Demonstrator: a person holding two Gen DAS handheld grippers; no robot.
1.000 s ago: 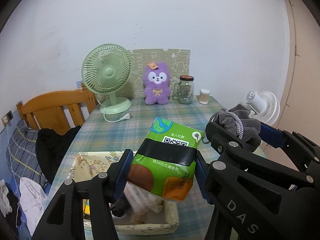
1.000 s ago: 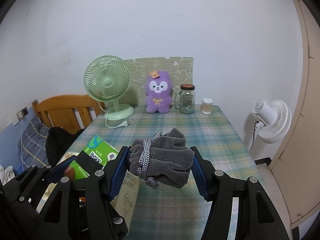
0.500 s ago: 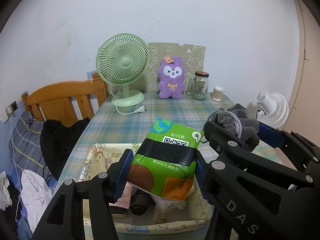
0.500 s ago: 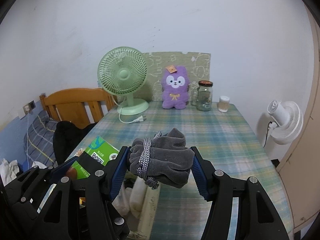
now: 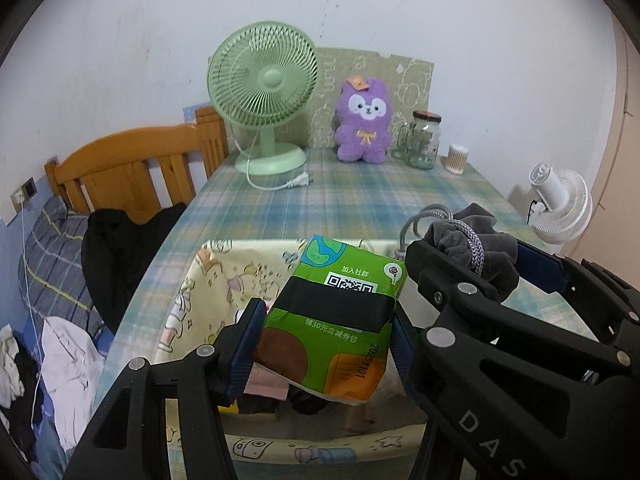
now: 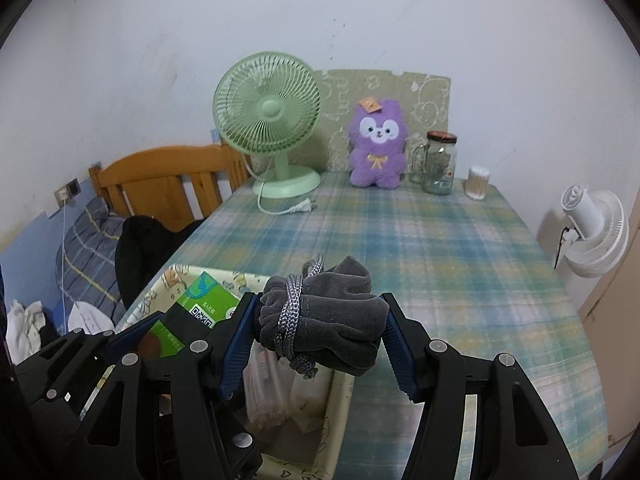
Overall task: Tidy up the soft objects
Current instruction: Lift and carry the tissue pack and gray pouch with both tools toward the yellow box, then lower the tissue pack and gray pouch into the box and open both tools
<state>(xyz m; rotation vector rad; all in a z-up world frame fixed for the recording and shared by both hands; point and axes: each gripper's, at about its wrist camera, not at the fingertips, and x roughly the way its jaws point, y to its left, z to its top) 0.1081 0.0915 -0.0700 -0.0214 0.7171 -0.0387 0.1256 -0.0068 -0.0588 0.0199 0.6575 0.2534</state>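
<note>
Tissue pack in left tool

The tissue pack at 6 o'clock wears glossy printed plastic film. The pouch is matt grey velvety cloth, tied with braided cord. At 12, a fuzzy plush toy; at 1, a smooth glass jar.

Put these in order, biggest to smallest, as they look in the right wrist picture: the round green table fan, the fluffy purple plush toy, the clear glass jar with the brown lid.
1. Round green table fan
2. Fluffy purple plush toy
3. Clear glass jar

All three stand at the table's far end, so nearness hardly skews this.
</note>
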